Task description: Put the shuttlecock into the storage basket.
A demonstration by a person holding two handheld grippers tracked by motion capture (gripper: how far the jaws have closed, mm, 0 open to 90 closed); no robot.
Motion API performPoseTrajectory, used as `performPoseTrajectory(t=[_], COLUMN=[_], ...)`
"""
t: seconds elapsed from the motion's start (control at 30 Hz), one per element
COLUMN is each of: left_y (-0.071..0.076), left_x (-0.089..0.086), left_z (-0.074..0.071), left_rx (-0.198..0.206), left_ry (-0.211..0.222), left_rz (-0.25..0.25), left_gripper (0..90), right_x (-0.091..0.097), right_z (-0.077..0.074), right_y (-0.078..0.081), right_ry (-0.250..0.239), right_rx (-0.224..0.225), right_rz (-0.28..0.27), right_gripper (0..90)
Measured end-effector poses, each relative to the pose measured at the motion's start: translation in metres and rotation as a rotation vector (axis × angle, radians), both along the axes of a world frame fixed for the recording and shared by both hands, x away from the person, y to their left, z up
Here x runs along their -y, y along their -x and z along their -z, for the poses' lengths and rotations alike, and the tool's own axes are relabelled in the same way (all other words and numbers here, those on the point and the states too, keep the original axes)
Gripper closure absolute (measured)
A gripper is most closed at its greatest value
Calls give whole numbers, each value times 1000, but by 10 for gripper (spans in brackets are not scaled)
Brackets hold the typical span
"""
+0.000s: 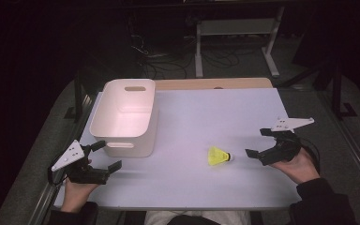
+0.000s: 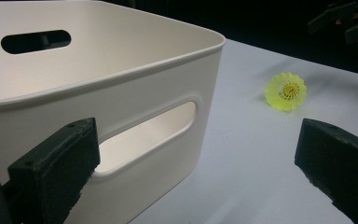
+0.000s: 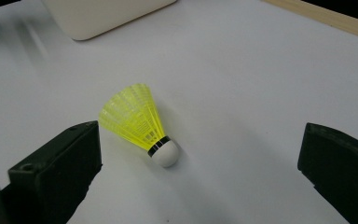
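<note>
A yellow shuttlecock [image 1: 219, 156] with a white cork tip lies on its side on the white table [image 1: 201, 117], right of centre. My right gripper [image 1: 258, 142] stands open just to its right, jaws wide, nothing between them. In the right gripper view the shuttlecock [image 3: 137, 122] lies a little ahead of the jaws, cork end toward me. My left gripper [image 1: 107, 155] is open at the near left, beside the front wall of a white plastic bin [image 1: 125, 117]. In the left gripper view the bin [image 2: 121, 88] with its handle slot is close ahead, the shuttlecock [image 2: 285, 91] farther right.
The bin stands at the left of the table and looks empty. A wooden strip [image 1: 213, 83] runs along the table's far edge. Beyond it stand a white table frame [image 1: 234, 37] and cables on a dark floor.
</note>
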State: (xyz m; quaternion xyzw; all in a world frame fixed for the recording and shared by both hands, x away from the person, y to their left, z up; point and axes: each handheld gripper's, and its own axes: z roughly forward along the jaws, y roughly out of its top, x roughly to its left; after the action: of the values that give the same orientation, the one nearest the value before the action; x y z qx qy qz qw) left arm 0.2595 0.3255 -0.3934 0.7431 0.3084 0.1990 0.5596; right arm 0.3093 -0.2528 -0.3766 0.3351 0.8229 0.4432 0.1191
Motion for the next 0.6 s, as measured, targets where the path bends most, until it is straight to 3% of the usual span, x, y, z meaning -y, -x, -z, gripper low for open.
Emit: performPoseTrajectory(t=[0.6], left_y=[0], left_x=[0], left_z=[0], left_rx=[-2], left_ry=[1], left_rz=[1], left_gripper=[0], right_x=[-7], right_z=[-10], right_y=[-15], right_ry=[59], right_rx=[-32], right_rz=[-44], right_gripper=[0])
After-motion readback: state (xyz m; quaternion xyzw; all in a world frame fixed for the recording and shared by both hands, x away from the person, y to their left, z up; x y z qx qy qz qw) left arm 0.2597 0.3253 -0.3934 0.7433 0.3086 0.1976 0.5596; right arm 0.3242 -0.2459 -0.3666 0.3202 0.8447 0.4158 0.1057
